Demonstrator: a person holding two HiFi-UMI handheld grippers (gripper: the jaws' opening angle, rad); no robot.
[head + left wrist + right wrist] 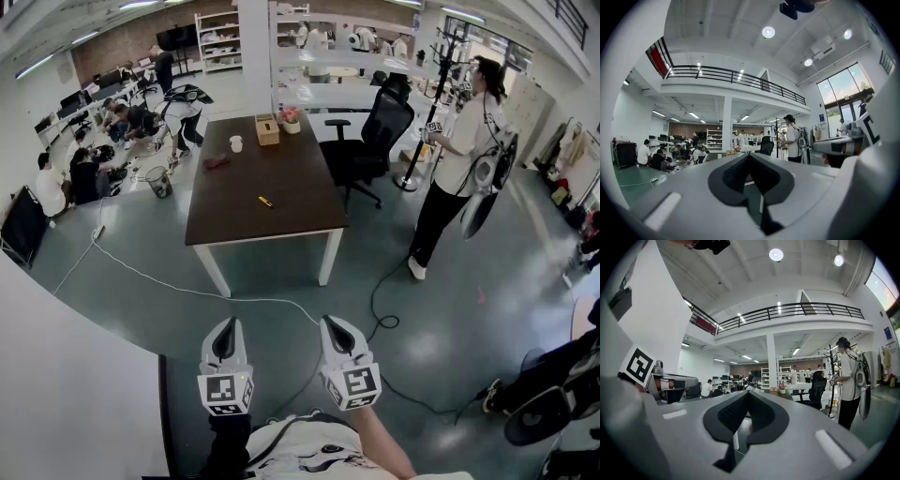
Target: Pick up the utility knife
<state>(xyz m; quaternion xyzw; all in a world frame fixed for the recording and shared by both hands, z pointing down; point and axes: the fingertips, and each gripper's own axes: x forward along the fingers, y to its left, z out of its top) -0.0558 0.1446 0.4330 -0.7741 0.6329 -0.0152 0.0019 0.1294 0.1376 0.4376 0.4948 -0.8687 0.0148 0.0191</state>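
The utility knife (265, 202) is a small yellow and black tool that lies near the middle of the dark brown table (281, 220), seen only in the head view. Both grippers are held low over the floor, well short of the table's near edge. My left gripper (225, 326) has its jaws pressed together with nothing in them. My right gripper (335, 324) is beside it, also shut and empty. In the left gripper view the left gripper (749, 155) points level across the room, as does the right gripper (747, 393) in the right gripper view. Neither gripper view shows the knife.
On the table's far end stand a tissue box (267, 129), a white cup (235, 143), a small flower pot (292, 119) and a dark red object (217, 162). A black office chair (377, 131) and a standing person (464, 155) are to the right. Cables (281, 302) cross the floor.
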